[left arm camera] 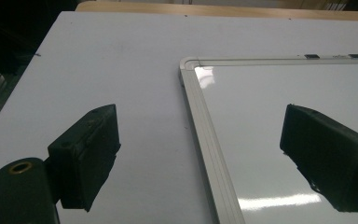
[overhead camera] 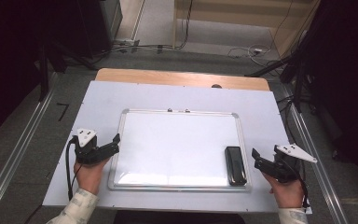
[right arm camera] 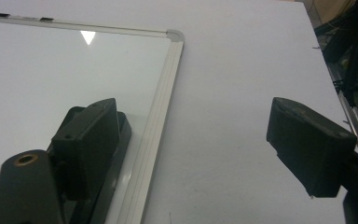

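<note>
A silver-framed whiteboard lies flat in the middle of the table, its surface blank. A black eraser rests on the board near its right edge, lengthwise. My left gripper is open at the board's left edge; in the left gripper view its jaws straddle the board's frame, with nothing held. My right gripper is open just right of the board. In the right gripper view the eraser peeks out behind the left jaw, and the frame runs between the jaws.
A white sheet covers the table, with a strip of wood showing at the far edge. Metal rails run along the floor on both sides. Cables and dark stands sit beyond the table.
</note>
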Motion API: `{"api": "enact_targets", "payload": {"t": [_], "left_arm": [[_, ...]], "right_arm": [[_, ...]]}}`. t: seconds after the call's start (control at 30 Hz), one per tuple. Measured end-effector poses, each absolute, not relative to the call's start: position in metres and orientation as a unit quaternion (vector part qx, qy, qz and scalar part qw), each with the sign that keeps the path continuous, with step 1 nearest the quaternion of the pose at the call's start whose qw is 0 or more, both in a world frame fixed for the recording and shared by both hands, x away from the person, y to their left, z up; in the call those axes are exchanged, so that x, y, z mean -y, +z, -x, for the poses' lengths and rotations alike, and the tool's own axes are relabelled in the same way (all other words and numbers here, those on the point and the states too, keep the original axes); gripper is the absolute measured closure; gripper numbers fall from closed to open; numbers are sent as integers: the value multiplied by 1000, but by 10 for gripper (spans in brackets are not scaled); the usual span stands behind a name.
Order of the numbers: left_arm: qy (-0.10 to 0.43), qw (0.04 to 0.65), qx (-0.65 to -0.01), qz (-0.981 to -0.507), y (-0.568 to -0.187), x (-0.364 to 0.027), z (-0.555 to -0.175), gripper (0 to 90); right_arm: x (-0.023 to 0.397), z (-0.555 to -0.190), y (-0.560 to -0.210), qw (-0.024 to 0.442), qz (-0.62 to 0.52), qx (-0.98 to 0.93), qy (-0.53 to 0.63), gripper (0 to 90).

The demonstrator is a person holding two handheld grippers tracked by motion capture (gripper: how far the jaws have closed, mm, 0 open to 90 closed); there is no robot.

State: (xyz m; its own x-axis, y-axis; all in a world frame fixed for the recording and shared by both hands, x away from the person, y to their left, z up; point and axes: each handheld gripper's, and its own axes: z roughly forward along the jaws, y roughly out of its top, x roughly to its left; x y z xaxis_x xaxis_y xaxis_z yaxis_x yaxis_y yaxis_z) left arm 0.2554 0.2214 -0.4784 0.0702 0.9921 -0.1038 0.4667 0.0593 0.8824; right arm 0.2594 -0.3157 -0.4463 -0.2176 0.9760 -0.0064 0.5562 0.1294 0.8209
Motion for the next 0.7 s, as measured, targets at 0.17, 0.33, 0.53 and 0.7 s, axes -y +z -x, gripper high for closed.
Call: {"api": "enact_targets", "payload": {"t": [0.17,0.33,0.53,0.7], "left_arm": [[321,409,-601,-607,-478,-221,-255,123],[320,409,-601,-608,-478,-221,-256,123],[321,408,-601,-608,-478,-221,-256,123],[320,409,-601,-608,-478,-221,-255,124]], "right_arm": [[322,-259,-447,295,-558,-688,357,159],[331,-260,-448,299,-563,-684,354,159],[338,-260,-448,302,-569,-679,352,160],[342,-261,-449,304,-573,-676,349,160]]}}
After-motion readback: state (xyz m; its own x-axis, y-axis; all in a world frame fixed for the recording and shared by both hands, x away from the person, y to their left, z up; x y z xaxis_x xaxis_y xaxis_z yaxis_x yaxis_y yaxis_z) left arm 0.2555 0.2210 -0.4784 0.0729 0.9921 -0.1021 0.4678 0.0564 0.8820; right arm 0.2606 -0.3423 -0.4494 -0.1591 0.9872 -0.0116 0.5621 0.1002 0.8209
